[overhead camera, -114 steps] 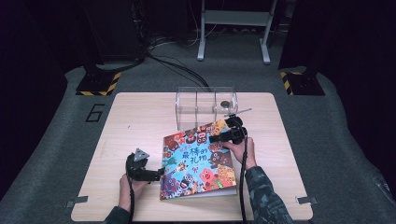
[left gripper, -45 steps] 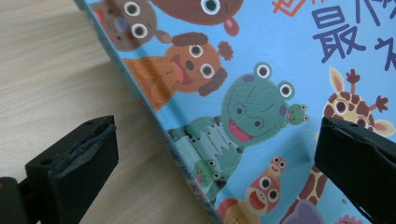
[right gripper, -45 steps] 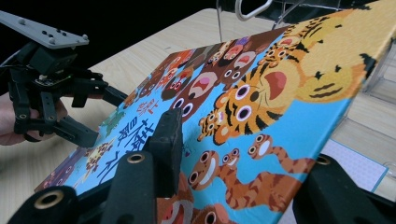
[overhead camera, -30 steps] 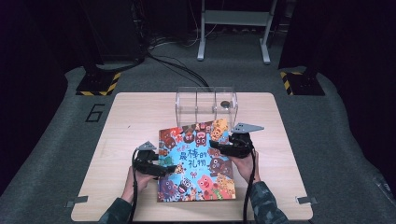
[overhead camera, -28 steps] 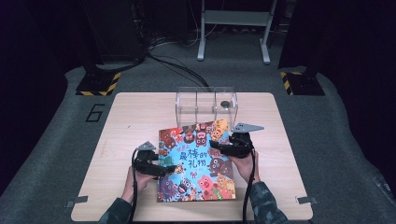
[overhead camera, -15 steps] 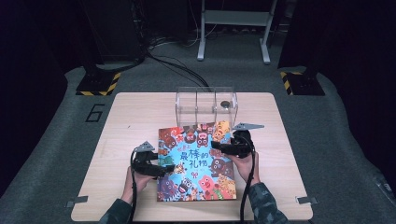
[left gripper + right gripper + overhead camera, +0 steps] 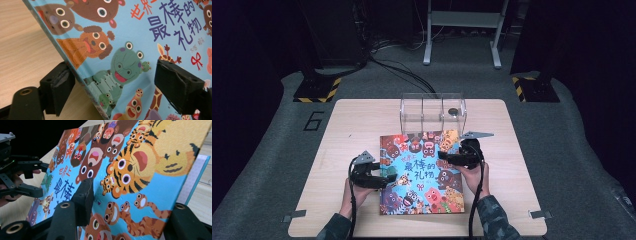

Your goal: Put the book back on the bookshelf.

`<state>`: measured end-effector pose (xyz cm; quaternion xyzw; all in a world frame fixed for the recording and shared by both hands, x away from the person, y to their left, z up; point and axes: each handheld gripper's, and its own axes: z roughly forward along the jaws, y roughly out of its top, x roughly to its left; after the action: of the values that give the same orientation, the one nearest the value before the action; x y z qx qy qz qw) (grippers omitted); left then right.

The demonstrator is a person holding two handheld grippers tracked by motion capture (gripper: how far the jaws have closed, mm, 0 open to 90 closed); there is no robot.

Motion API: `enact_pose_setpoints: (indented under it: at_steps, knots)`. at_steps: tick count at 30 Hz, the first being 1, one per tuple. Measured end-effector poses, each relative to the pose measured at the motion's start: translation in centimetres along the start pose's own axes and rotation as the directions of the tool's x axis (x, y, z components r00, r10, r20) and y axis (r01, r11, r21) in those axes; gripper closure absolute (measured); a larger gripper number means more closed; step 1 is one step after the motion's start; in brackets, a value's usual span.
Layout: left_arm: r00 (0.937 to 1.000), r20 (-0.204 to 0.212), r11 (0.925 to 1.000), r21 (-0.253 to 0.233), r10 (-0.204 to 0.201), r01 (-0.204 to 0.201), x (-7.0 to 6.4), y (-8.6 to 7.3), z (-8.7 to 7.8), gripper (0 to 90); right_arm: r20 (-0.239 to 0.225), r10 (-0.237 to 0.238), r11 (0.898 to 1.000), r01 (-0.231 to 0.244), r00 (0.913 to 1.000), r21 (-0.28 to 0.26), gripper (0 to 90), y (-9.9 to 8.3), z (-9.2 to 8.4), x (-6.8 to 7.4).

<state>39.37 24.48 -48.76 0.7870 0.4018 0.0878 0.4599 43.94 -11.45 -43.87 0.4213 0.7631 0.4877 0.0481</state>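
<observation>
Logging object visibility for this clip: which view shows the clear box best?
The high view: the clear box stands whole at the table's far edge, beyond the picture book, with a small dark object inside. Both gripper views look at the book cover instead.

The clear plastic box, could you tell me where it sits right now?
In the high view the clear box stands at the table's far edge, centred, just beyond the picture book.

The right hand-held gripper, jaws spread, straddles the lifted cover of a picture book; the left hand-held gripper beyond.
</observation>
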Motion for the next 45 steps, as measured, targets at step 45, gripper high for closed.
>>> enact_pose_setpoints:
  at_steps: [45]
  knots:
    - [0.9901,-0.050,0.9906,-0.033,0.131,-0.132,-0.8,-0.1,-3.2,32.0,0.013,-0.003,0.995,0.002,0.9999,0.102,43.2,2.3,0.7,0.6]
